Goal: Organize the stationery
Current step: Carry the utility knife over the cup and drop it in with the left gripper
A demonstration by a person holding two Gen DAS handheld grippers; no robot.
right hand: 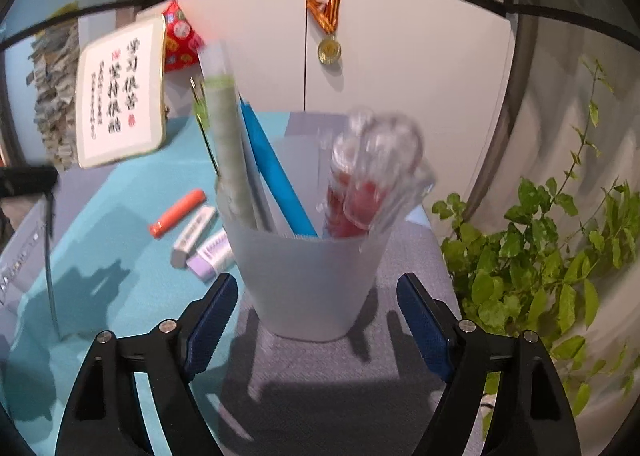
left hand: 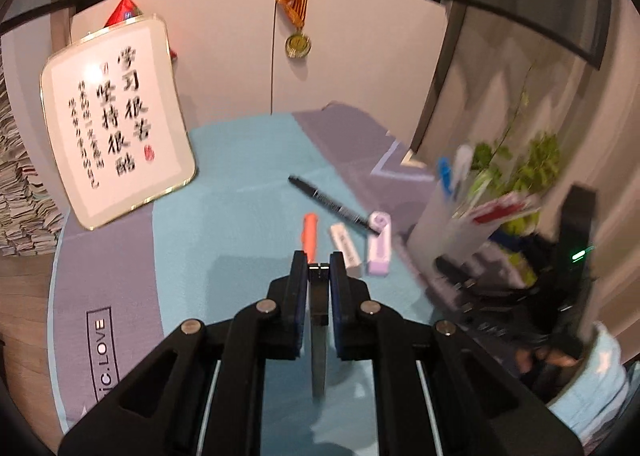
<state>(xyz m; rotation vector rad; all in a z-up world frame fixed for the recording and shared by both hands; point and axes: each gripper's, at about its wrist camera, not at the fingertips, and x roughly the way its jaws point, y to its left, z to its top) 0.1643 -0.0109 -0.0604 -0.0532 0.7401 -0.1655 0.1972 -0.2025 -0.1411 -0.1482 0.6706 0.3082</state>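
1. Stationery lies loose on the teal mat (left hand: 248, 224): slim black marker pen (left hand: 330, 203), orange capped pen (left hand: 310, 234), white eraser stick (left hand: 347, 246), lilac correction tape (left hand: 379, 244).
2. Left gripper (left hand: 319, 261) is clamped on a thin dark flat piece (identity unclear).
3. Right gripper (right hand: 318, 288) fingers stand apart, flanking the translucent white plastic cup (right hand: 312, 284).
4. Cup looks light, tippy, smooth; grip low on its wall.

The left black two-finger gripper with blue-padded fingers (left hand: 319, 262) has its jaws drawn close together, clamped on a thin dark flat piece that runs back between the fingers toward the camera; what that piece is cannot be told. The right black two-finger gripper with blue ribbed pads (right hand: 318, 296) has its jaws spread wide, one finger on each side, touching nothing. In the left wrist view, the right gripper appears blurred off to the right of the left claw.
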